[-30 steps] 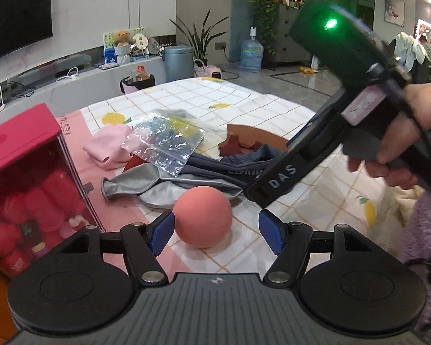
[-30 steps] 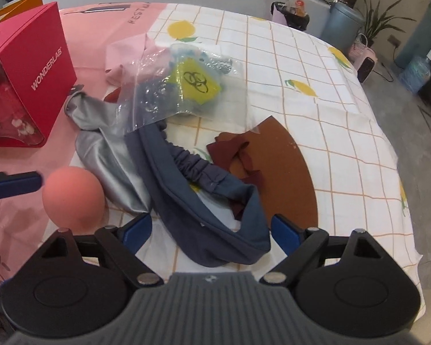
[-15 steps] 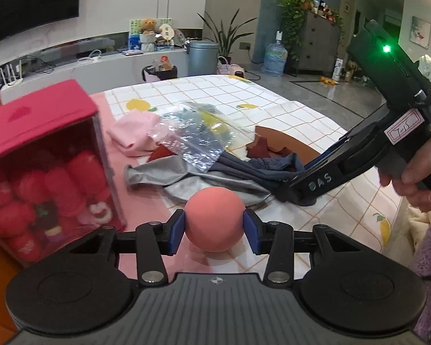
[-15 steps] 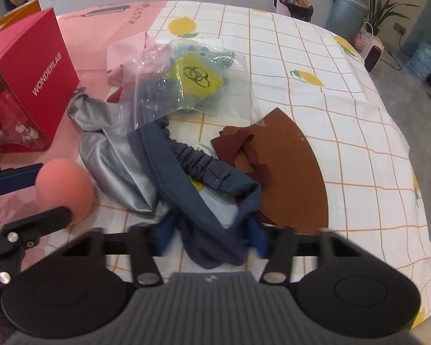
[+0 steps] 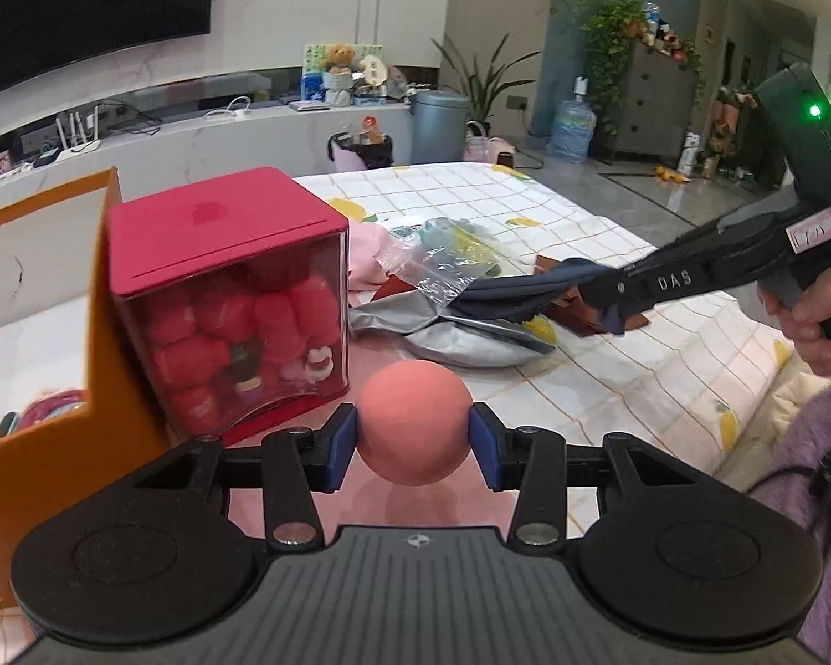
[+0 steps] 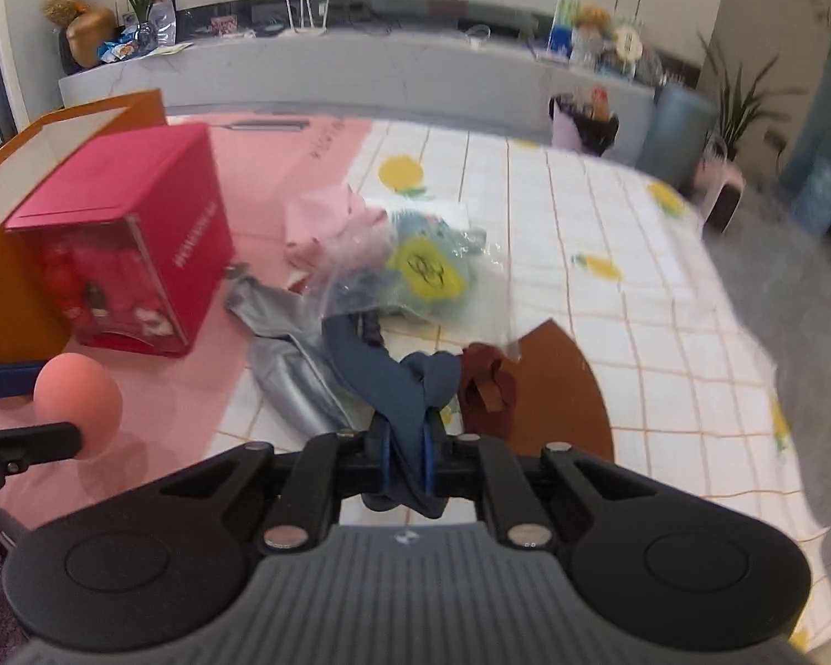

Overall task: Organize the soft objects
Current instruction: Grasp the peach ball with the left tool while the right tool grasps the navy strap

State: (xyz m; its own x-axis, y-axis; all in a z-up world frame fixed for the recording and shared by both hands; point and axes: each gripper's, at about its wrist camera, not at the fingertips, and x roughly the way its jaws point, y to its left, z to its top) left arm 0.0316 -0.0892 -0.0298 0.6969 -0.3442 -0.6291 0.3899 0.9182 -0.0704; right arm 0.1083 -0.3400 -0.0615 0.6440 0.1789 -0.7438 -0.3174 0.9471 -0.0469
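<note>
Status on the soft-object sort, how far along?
Early. In hand: left gripper holds the ball; right gripper pinches the blue headband. Left: grey cloth, pink cloth, bag, brown pieces. Orange box already holds something.

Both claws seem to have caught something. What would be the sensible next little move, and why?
Probably carry the pink ball left toward the open orange box. The left gripper is clamped on it, lifted beside that box, while the right gripper pinches the blue headband, still partly under the plastic bag.
</note>
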